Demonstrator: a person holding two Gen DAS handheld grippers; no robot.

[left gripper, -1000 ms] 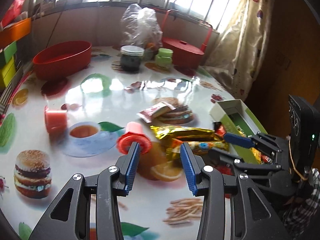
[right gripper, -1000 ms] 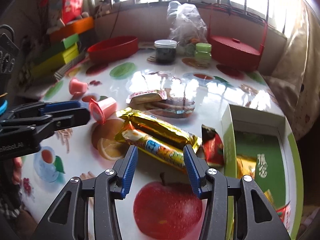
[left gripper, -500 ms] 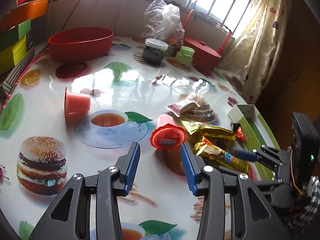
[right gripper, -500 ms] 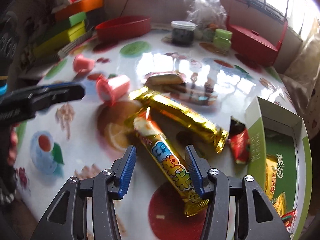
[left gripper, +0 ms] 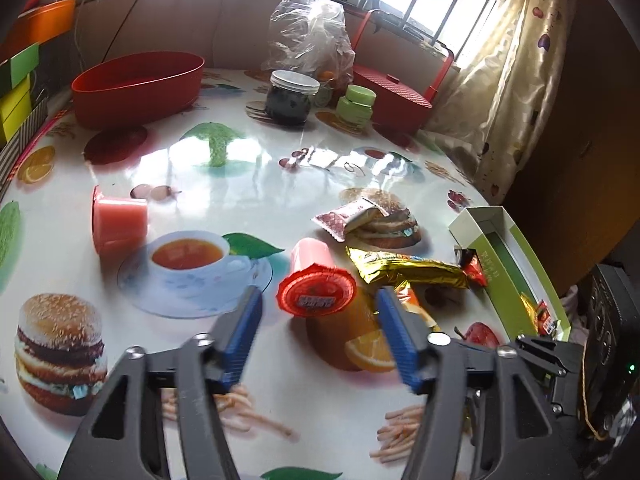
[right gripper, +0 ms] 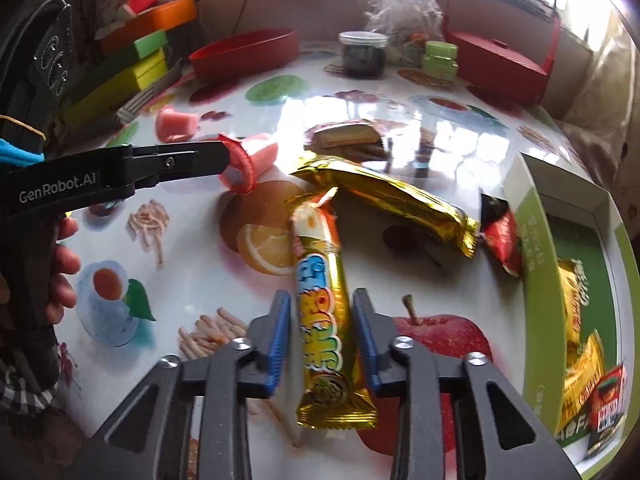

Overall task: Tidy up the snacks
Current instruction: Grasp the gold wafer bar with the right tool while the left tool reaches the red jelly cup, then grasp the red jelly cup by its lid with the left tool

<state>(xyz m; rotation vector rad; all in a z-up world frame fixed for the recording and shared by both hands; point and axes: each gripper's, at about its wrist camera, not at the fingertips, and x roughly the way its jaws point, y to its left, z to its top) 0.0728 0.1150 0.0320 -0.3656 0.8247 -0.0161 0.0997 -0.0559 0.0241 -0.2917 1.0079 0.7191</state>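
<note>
My right gripper (right gripper: 320, 304) straddles a gold snack bar with blue letters (right gripper: 324, 308); its jaws stand close on both sides, contact unclear. My left gripper (left gripper: 318, 312) is open, its fingers either side of a pink jelly cup with a red lid (left gripper: 316, 280) lying on its side; it also shows in the right wrist view (right gripper: 250, 158). A second gold bar (right gripper: 392, 204), a red packet (right gripper: 502, 236) and a wafer packet (right gripper: 346, 134) lie near the green box (right gripper: 532, 248), which holds several snacks. Another pink cup (left gripper: 116, 220) lies at the left.
At the back stand a red oval tub (left gripper: 136, 88), a dark jar (left gripper: 292, 96), a small green jar (left gripper: 356, 104), a red lidded basket (left gripper: 390, 92) and a plastic bag (left gripper: 312, 32). Coloured boxes (right gripper: 120, 64) line the left edge. The printed tablecloth (left gripper: 256, 168) is glossy.
My right gripper has moved in over the blue-lettered bar and its jaws have narrowed around it. My left gripper has come closer to the red-lidded jelly cup.
</note>
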